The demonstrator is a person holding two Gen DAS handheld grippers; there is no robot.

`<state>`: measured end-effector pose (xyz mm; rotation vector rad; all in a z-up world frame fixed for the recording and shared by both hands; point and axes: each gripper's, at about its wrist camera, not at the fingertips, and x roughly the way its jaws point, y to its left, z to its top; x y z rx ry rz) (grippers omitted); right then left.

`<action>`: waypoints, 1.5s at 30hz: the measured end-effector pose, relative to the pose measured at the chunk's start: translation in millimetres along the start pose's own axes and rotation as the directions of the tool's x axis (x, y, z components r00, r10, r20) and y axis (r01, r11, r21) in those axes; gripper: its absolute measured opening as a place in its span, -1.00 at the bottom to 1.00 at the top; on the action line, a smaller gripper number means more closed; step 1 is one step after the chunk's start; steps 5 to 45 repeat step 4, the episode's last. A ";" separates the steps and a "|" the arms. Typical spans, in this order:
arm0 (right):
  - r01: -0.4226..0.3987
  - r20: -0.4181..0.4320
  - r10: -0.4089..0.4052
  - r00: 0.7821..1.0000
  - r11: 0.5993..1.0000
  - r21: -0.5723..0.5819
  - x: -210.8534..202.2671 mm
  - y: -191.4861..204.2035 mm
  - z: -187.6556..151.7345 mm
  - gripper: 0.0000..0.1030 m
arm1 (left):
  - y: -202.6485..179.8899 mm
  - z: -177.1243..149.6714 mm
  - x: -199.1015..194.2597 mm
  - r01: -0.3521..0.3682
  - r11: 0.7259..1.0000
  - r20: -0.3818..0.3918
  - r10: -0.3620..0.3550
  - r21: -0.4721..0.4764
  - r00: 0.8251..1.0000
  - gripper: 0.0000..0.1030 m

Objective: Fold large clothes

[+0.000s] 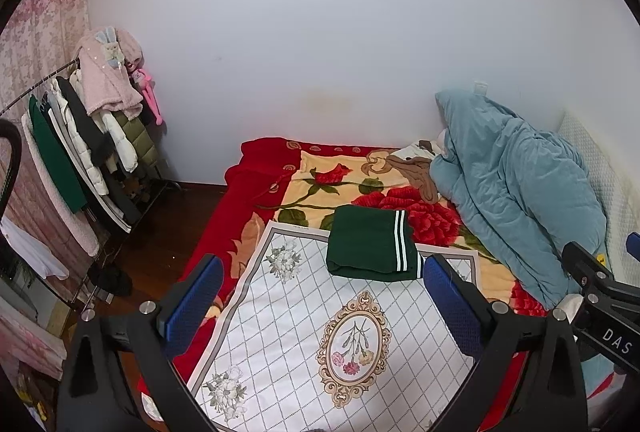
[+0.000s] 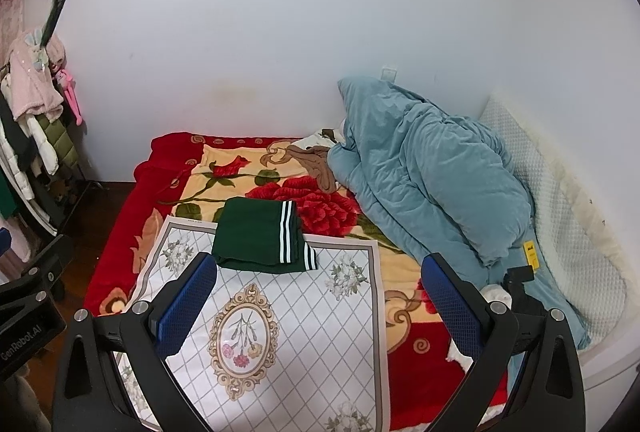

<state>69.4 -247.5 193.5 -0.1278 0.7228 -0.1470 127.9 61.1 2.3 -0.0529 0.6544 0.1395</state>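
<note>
Folded green garment [image 1: 370, 246] on mat, L claw [image 1: 320, 296] & R claw [image 2: 318, 294] both wide open, empty.

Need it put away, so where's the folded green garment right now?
The folded green garment lies on the white mat's far edge, overlapping the rose blanket.

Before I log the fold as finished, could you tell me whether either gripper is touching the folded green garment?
Apart. Both wrist views show the left gripper and right gripper open and empty, raised above the white cloth, while the green garment lies folded beyond them.
</note>
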 end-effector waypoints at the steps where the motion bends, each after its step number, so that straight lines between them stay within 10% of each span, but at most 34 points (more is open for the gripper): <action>1: 0.002 0.000 -0.002 1.000 1.000 0.000 -1.3 0.2 -0.4 1.00 | 1.6 0.3 -0.1 0.000 1.000 0.002 0.000 0.001 1.000 0.98; 45: 0.004 0.000 -0.004 1.000 1.000 0.003 -2.0 -0.2 -0.9 1.00 | 2.5 0.8 -1.5 0.006 1.000 0.007 -0.006 0.000 1.000 0.98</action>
